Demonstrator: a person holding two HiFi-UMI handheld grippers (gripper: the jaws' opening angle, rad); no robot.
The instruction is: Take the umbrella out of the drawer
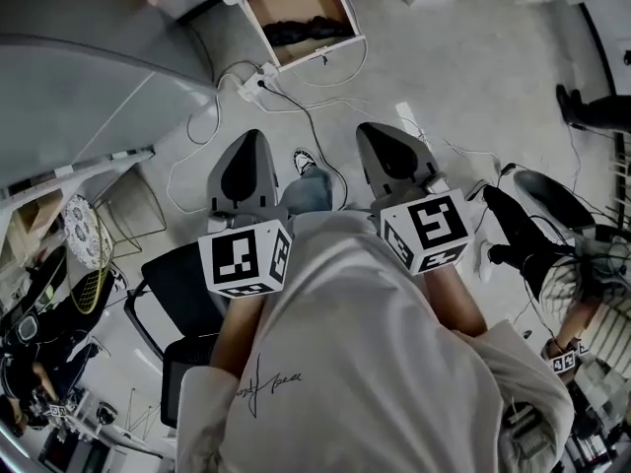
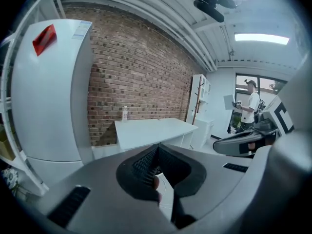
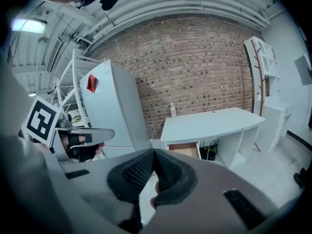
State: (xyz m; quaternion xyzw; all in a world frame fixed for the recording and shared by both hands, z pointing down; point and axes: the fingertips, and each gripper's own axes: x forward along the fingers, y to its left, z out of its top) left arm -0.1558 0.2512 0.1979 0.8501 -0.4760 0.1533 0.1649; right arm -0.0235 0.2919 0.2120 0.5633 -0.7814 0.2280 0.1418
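The open wooden drawer (image 1: 298, 8) of a white desk lies far ahead of me, with the dark folded umbrella (image 1: 306, 31) lying inside it. Both grippers are held out in front of my body, well short of the drawer. My left gripper (image 1: 248, 138) is shut with nothing in it, and my right gripper (image 1: 381, 130) beside it is shut and empty too. In the right gripper view the drawer (image 3: 184, 149) shows open under the desk (image 3: 209, 121), beyond the right gripper (image 3: 154, 153). The left gripper view shows the left gripper (image 2: 157, 148) and the desk (image 2: 151, 129); the drawer is hidden there.
A power strip (image 1: 258, 85) and loose white cables trail across the floor between me and the drawer. A black chair (image 1: 182, 294) stands at my left, and a wire rack (image 1: 133, 205) too. A tall white fridge (image 3: 114, 111) stands left of the desk. Another person's shoes (image 1: 513, 235) are at the right.
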